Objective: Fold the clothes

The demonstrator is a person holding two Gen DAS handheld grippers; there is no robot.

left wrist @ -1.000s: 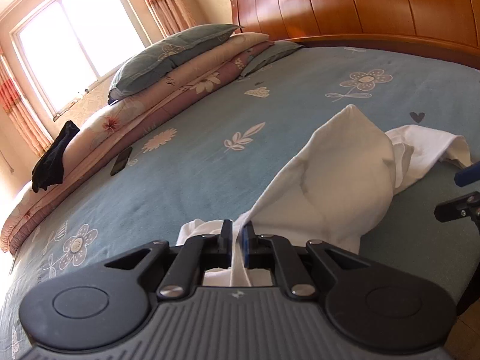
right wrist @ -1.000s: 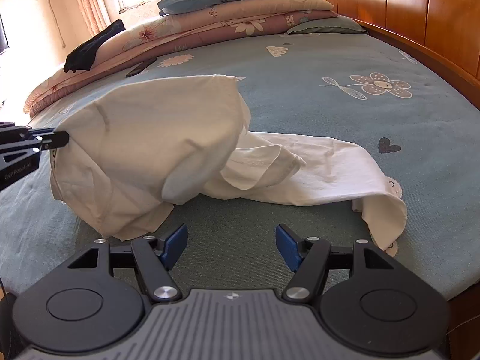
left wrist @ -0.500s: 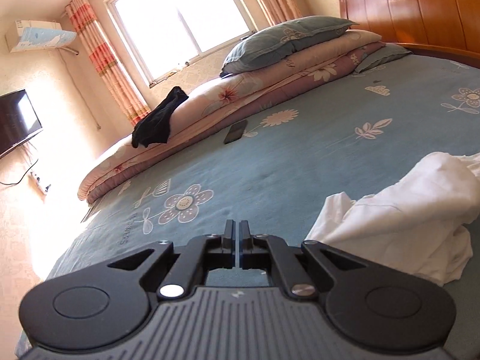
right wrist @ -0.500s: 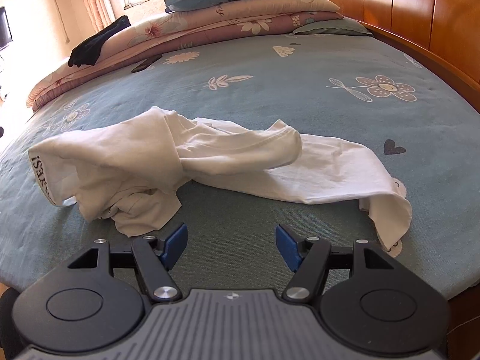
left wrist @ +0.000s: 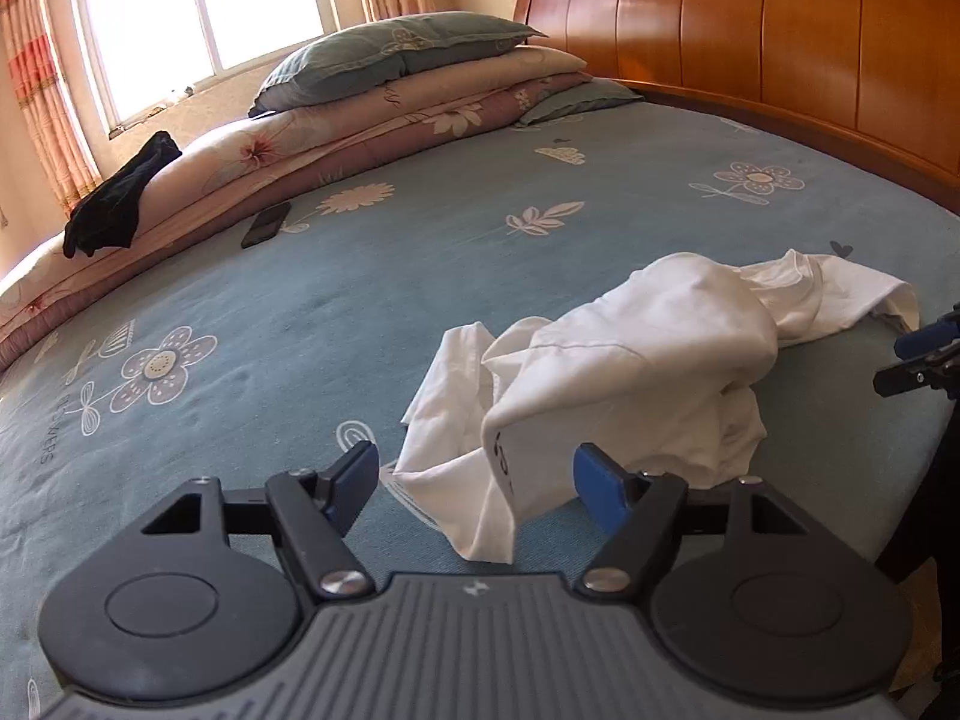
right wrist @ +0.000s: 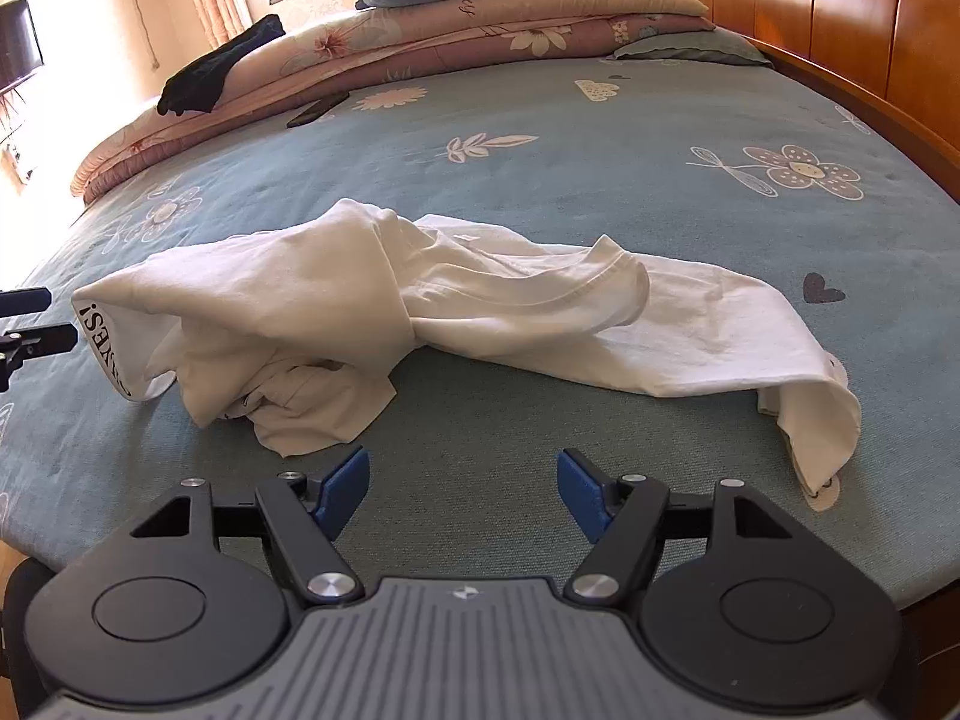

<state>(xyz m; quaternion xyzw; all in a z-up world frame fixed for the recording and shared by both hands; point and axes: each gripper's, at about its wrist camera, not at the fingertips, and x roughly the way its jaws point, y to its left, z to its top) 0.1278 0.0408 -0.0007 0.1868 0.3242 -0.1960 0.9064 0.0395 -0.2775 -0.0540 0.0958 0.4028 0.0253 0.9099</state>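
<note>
A crumpled white garment (left wrist: 648, 360) lies in a heap on the blue flowered bedsheet (left wrist: 360, 312), stretched left to right in the right wrist view (right wrist: 360, 300), with black print on its left hem. My left gripper (left wrist: 480, 477) hovers at that near end. Its jaws are opening, and a fold of cloth lies between the blue pads (left wrist: 360, 468) without being pressed. It shows at the left edge of the right wrist view (right wrist: 24, 324). My right gripper (right wrist: 462, 489) hangs over bare sheet just in front of the garment, jaws opening slightly wider with nothing between them.
Folded quilts (left wrist: 360, 132) topped by a grey-blue pillow (left wrist: 396, 54) line the far side, with a black garment (left wrist: 120, 198) draped over them. A dark phone (left wrist: 266, 224) lies beside them. A wooden headboard (left wrist: 780, 48) runs along the right. The bed's near edge is just below the grippers.
The left gripper let go of the white garment, which dropped from a raised peak into a low heap. Its jaws went from shut to wide apart and it swung back toward the cloth. The right gripper stayed put.
</note>
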